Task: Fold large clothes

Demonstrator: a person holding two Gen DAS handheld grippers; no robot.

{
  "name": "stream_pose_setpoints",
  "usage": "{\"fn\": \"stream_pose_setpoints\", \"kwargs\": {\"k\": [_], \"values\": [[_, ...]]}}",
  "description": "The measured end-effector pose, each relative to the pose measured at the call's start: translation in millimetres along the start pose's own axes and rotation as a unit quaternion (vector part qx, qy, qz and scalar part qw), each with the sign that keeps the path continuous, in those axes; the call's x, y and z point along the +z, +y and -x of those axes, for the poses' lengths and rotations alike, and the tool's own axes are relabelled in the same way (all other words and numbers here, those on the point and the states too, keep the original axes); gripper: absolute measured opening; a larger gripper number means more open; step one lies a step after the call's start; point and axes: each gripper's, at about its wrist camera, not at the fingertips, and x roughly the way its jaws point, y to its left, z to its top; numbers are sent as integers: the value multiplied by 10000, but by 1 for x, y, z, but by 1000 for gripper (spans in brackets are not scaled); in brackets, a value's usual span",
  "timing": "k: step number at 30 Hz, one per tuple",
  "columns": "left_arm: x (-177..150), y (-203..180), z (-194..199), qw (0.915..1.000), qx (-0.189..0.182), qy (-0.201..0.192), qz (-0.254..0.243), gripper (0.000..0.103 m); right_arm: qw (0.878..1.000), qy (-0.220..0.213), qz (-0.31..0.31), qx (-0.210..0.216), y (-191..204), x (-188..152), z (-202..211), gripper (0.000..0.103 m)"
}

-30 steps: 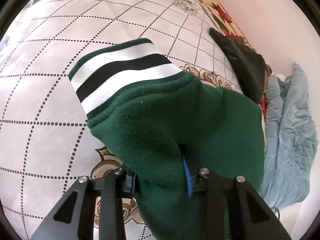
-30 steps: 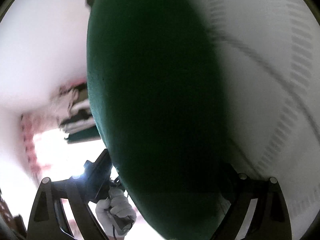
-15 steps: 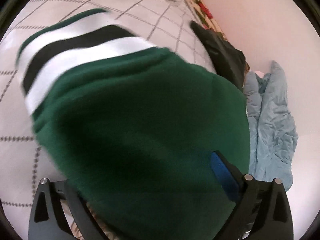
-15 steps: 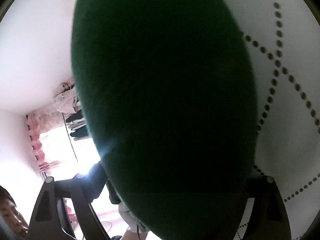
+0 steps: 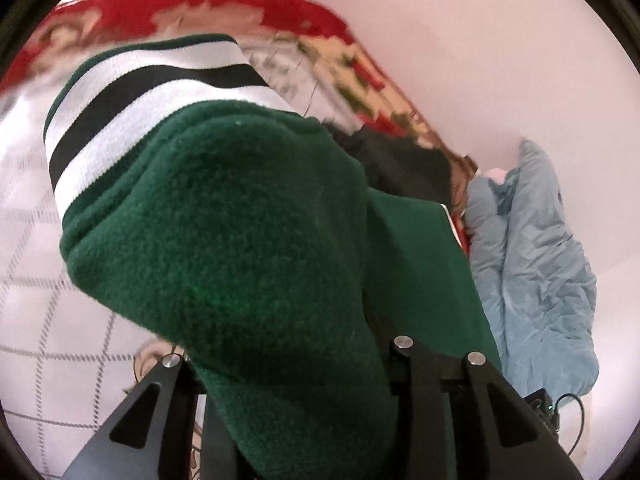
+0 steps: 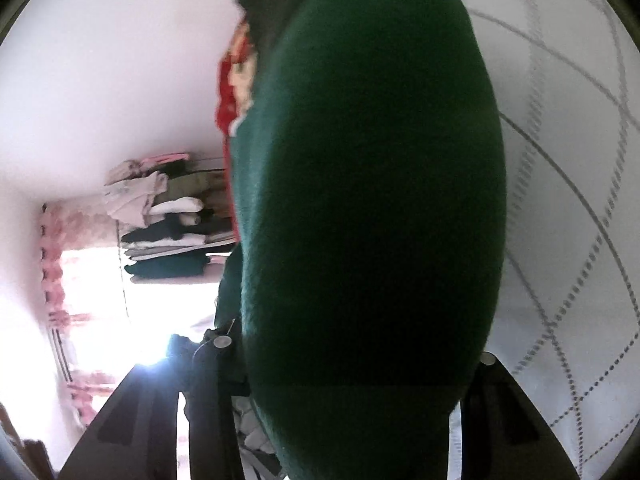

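Nearest the lens in the left wrist view, the left claw (image 5: 296, 384) has just been closing and now pinches a thick fold of the green fleece garment (image 5: 240, 240), its dark fingers (image 5: 416, 384) pressed in on either side of the cloth; the right claw (image 6: 352, 380) has likewise been narrowing, and the same garment (image 6: 368, 200) bulges between its jaws, apparently clamped, though the pads themselves are buried in fabric. Both grips sit on the garment's bulk, which I judge lets the person lift it clear of the bed (image 5: 36, 288) and carry one part over another for a fold. Beyond the left claw, only that view shows the striped cuff (image 5: 132, 96) in white, black and green hanging out over the quilted bed cover, a black garment (image 5: 400, 160) behind it, a pale blue garment (image 5: 532, 248) crumpled against the wall and a red floral blanket (image 5: 200, 4) farthest back. The right wrist view, mostly filled by dark green cloth, alone shows folded clothes on a shelf (image 6: 168, 232) and a bright window with a pink curtain (image 6: 56, 264) far off
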Motion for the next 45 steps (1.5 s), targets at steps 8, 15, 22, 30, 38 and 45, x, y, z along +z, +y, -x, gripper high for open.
{"fn": "stream_pose_setpoints", "kwargs": {"k": [8, 15, 22, 30, 38, 45], "values": [[89, -63, 31, 9983, -138, -543, -177, 27, 9959, 83, 741, 511, 156, 71, 4, 44], [196, -122, 0, 9931, -476, -1035, -271, 27, 9898, -45, 1197, 777, 249, 193, 8, 44], [265, -145, -106, 9904, -711, -1148, -288, 27, 9878, -114, 1370, 729, 296, 337, -45, 44], [240, -84, -277, 9989, -405, -215, 50, 28, 9934, 287, 1062, -333, 221, 464, -113, 44], [212, -60, -284, 9990, -31, 295, -320, 46, 9900, 844, 913, -665, 139, 487, -127, 55], [201, -98, -247, 9780, 1227, 819, -1474, 89, 9535, 45, 1405, -2665, 192, 440, -111, 86]]}}
